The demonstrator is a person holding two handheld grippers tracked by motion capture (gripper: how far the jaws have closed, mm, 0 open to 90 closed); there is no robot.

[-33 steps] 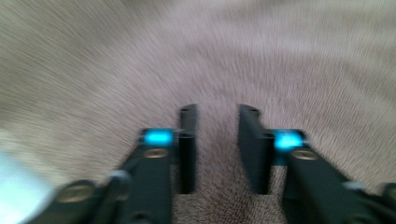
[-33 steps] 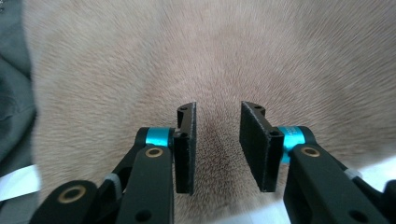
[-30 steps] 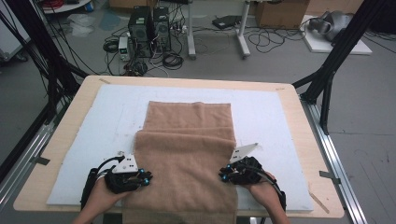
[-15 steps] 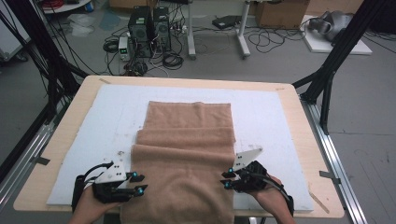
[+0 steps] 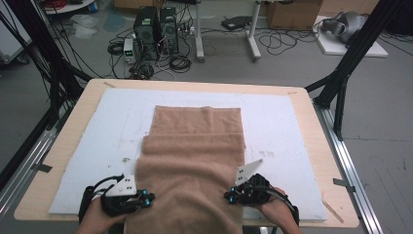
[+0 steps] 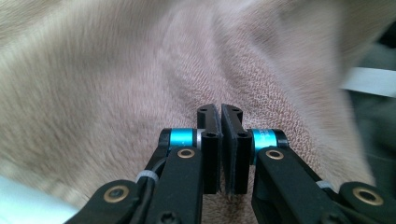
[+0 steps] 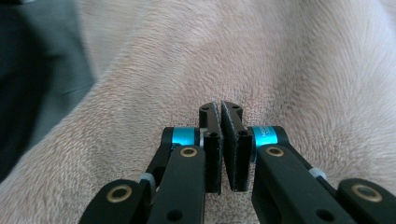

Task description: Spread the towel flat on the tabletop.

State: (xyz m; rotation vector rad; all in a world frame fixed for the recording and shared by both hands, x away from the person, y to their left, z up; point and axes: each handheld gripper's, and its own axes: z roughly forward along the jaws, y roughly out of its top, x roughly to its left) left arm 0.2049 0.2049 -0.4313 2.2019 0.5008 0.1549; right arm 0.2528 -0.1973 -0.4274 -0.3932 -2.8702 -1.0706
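Clearly, a fold is under way on the tan terry-cloth towel (image 5: 195, 161), which is spread lengthwise down the middle of the white foam mat (image 5: 87, 161) covering the pale wooden desk (image 5: 302, 105). Near the middle of the high view a raised ridge is seen across the towel, where one layer already lies over another; the far end is laid flat toward the top of the frame, while the near end is draped over the desk's bottom edge.

The left gripper (image 5: 147, 200) is set at the towel's lower left edge, and the right gripper (image 5: 229, 196) at its lower right edge. In each gripper view the black fingers (image 6: 220, 135) are seen just closed, pressed nearly together against the pile; a pinch of the towel's edge is judged likely on both sides, though the cloth between the pads is barely made out.

Judged from this, the near end is gripped but not yet carried over; the lift, the laying down and the smoothing are left to be done.
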